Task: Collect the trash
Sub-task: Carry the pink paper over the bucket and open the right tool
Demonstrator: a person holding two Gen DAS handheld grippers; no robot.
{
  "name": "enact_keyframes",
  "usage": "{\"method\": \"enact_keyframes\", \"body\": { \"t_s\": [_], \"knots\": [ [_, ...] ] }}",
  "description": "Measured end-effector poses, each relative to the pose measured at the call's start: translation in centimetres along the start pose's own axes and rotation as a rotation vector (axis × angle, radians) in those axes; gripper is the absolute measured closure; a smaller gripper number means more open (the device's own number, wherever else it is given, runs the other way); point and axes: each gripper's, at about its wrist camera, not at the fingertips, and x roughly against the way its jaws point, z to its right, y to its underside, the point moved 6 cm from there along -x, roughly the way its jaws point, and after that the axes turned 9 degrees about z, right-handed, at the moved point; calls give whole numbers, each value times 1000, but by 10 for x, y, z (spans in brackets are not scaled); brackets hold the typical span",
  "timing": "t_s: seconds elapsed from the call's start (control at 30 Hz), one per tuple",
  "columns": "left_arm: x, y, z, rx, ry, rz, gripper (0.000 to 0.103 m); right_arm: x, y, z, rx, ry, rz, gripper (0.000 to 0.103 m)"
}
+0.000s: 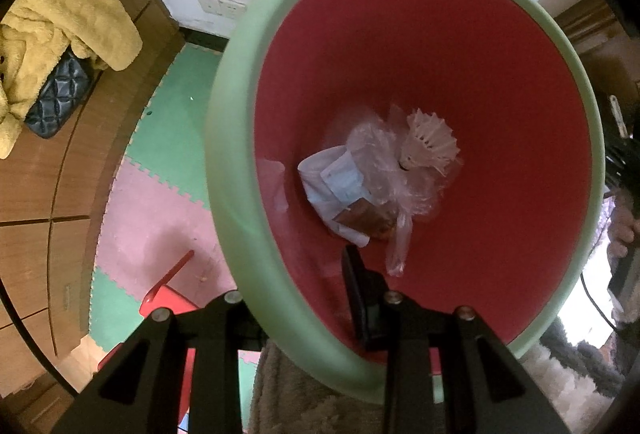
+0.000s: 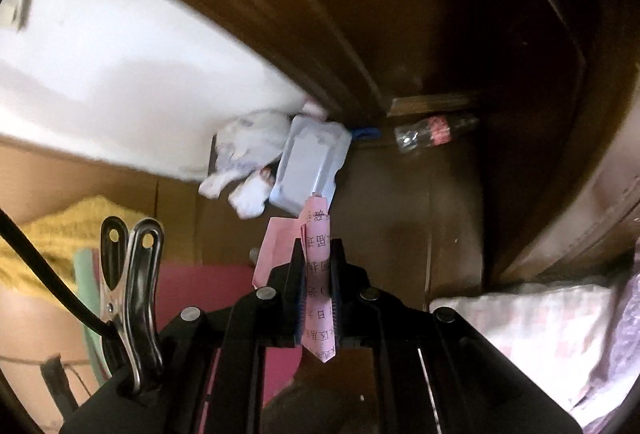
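The right tool (image 2: 316, 262) is clamped on a folded pink paper slip (image 2: 318, 274), held off the floor; its printed black characters look Chinese but are too blurred to read reliably. The left tool (image 1: 304, 298) grips the near wall of the waste bin (image 1: 224, 154), one finger inside against the red lining and one outside the pale green rim. Down in the bin lie a blue face mask (image 1: 344, 180), crumpled clear plastic (image 1: 380, 158) and a white shuttlecock (image 1: 430, 140).

By my reading, the step in hand is carrying the slip to the bin. The next move calls for bringing it over the bin's mouth before the fingers part.

Further off, in the floor corner beside the door frame, more trash waits: crumpled white tissue (image 2: 244, 154), a pale wet-wipe pack (image 2: 308, 162) and, beyond, a clear plastic bottle (image 2: 432, 132) with a red label whose brand cannot be read.
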Motion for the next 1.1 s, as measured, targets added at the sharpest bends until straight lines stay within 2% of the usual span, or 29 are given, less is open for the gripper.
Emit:
{"method": "enact_keyframes", "body": {
  "t_s": [0.13, 0.33, 0.6, 0.8, 0.97, 1.1],
  "knots": [
    [1, 0, -1, 5, -1, 10, 72, 14, 8, -16, 58, -18, -16, 92],
    [4, -1, -2, 10, 4, 23, 72, 41, 21, -33, 81, -74, -22, 92],
    [5, -1, -3, 11, 5, 35, 72, 91, 34, -55, 139, -154, 8, 92],
    [6, -1, -3, 20, 8, 34, 72, 120, 46, -51, 171, -154, 12, 92],
    [8, -1, -4, 34, 21, 33, 72, 152, 51, -60, 135, -237, 49, 92],
    [11, 0, -5, 47, 27, 43, 72, 175, 51, -83, 167, -309, 79, 91]
  ]
}}
